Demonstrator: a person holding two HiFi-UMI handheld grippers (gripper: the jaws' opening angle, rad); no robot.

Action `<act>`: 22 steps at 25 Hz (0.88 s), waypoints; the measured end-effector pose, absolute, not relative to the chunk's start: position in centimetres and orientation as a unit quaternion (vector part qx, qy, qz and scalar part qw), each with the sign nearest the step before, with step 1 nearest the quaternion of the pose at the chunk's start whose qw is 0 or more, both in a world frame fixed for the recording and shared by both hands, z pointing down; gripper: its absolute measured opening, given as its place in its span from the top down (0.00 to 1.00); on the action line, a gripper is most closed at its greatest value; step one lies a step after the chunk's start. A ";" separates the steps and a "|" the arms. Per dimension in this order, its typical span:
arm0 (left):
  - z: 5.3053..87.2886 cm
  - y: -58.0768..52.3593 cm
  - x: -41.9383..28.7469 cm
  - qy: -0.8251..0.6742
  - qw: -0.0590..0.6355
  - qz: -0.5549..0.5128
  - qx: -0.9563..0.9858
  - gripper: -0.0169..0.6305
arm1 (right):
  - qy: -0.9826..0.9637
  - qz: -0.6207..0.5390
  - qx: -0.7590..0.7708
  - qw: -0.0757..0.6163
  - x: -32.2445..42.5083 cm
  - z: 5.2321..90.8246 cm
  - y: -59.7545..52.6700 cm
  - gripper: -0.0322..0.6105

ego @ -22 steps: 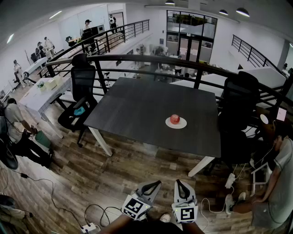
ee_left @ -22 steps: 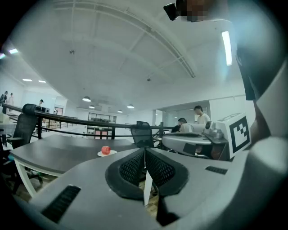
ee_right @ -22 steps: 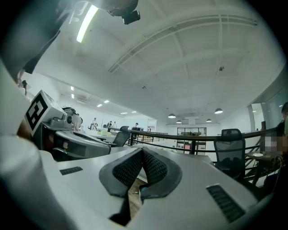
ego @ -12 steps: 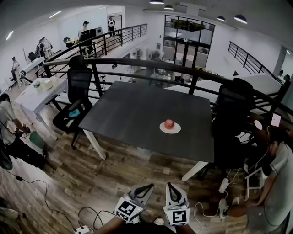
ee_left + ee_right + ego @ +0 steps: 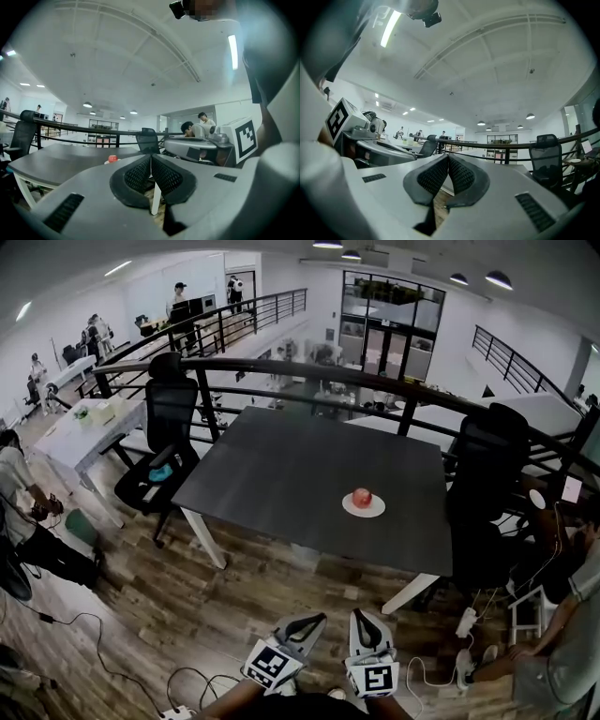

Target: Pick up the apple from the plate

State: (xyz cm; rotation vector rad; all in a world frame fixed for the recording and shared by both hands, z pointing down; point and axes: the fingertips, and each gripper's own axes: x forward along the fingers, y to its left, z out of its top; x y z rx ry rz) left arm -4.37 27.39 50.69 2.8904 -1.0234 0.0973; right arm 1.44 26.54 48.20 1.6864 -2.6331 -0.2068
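Note:
A red apple sits on a small white plate near the front right of a dark grey table. The apple also shows small and far off in the left gripper view. My left gripper and right gripper hang side by side at the bottom of the head view, well short of the table and above the wooden floor. Both point level with their black pads pressed together, shut and empty, as seen on the left gripper and the right gripper.
Black office chairs stand at the table's left and right. A curved black railing runs behind the table. A seated person is at the right, others at the left. Cables and a power strip lie on the floor.
The view has shifted a little: the table and apple sit slightly further right and lower in the head view than half a second ago. Both grippers stay shut, side by side.

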 end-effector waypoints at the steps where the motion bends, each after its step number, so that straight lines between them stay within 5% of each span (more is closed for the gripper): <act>1: 50.7 27.0 -4.9 -0.334 0.035 0.031 0.941 0.93 | -0.840 -0.070 0.538 0.007 1.1 48.3 26.2 0.91; 11: 51.2 23.9 -9.6 -0.353 0.046 0.018 0.934 0.93 | -0.829 -0.070 0.555 0.004 -1.6 48.2 23.7 0.91; 22: 51.6 16.7 -6.7 -0.345 0.047 0.031 0.937 0.93 | -0.825 -0.060 0.562 0.018 1.9 49.6 16.0 0.91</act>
